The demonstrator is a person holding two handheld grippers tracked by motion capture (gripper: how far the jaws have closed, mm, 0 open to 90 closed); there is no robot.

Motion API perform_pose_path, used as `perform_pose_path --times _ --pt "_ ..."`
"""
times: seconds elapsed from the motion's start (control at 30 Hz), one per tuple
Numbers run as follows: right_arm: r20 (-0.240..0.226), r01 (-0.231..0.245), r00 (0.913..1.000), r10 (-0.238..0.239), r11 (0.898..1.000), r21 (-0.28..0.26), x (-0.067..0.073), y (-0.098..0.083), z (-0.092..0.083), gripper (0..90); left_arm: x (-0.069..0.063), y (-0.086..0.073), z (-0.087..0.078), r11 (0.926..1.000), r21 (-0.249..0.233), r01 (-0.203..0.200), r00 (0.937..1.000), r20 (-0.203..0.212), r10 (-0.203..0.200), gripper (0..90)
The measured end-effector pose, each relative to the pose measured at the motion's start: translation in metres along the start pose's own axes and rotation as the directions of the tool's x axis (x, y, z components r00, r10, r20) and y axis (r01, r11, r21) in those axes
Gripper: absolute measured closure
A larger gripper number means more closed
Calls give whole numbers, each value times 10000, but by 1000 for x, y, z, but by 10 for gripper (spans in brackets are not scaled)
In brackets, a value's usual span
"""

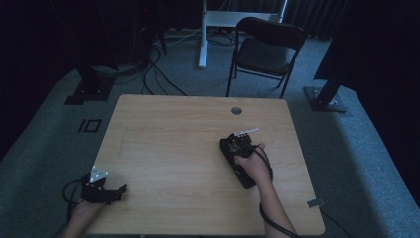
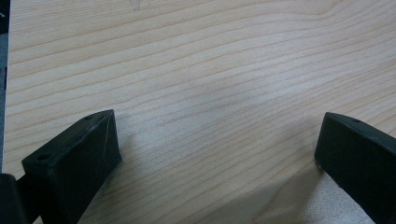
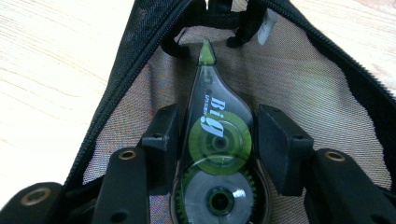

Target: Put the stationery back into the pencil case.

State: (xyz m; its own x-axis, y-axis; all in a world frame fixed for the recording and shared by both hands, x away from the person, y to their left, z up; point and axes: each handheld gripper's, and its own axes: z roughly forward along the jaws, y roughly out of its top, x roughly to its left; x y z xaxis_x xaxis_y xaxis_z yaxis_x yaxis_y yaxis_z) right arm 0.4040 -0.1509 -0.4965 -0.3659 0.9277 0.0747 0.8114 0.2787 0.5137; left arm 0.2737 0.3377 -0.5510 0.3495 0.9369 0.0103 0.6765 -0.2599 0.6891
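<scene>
One correction tape dispenser point(image 3: 217, 149), green and clear, sat clamped between the partly closed jaws of the right gripper point(image 3: 217, 140), its pointed tip aimed away from them. Beneath and around the jaws spread an unzipped black mesh pouch point(image 3: 317, 88) lying on the wooden desk point(image 1: 173, 144). The left gripper point(image 2: 217, 144) rested with jaws wide apart, with bare desk between them.

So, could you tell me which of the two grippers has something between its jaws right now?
The right gripper: a green-wheeled correction tape dispenser sits between its jaws, inside an open black mesh pouch. The left gripper stands open over bare table.
</scene>
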Motion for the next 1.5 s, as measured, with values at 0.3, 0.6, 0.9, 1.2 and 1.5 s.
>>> perform_pose_path --times 0.3,0.6,0.9,1.2,1.5 --pt "-97 -123 9999 124 9999 79 -2 1 -1 491 0 0 0 10000 -2 0 10000 1 0 0" --pt "-215 -136 9997 134 9998 -118 -5 0 -7 487 0 0 0 10000 -1 -6 10000 -1 6 0" --pt "-360 -206 9992 182 9975 -678 -10 -3 -21 469 0 0 0 10000 0 -2 10000 -2 2 0" --pt "-627 -5 9980 -54 9955 -943 -11 -10 -28 458 0 0 0 10000 0 -7 10000 0 7 0" --pt "-867 37 9961 -168 9887 -1497 -13 -14 -42 446 0 0 0 10000 0 0 10000 0 0 0"
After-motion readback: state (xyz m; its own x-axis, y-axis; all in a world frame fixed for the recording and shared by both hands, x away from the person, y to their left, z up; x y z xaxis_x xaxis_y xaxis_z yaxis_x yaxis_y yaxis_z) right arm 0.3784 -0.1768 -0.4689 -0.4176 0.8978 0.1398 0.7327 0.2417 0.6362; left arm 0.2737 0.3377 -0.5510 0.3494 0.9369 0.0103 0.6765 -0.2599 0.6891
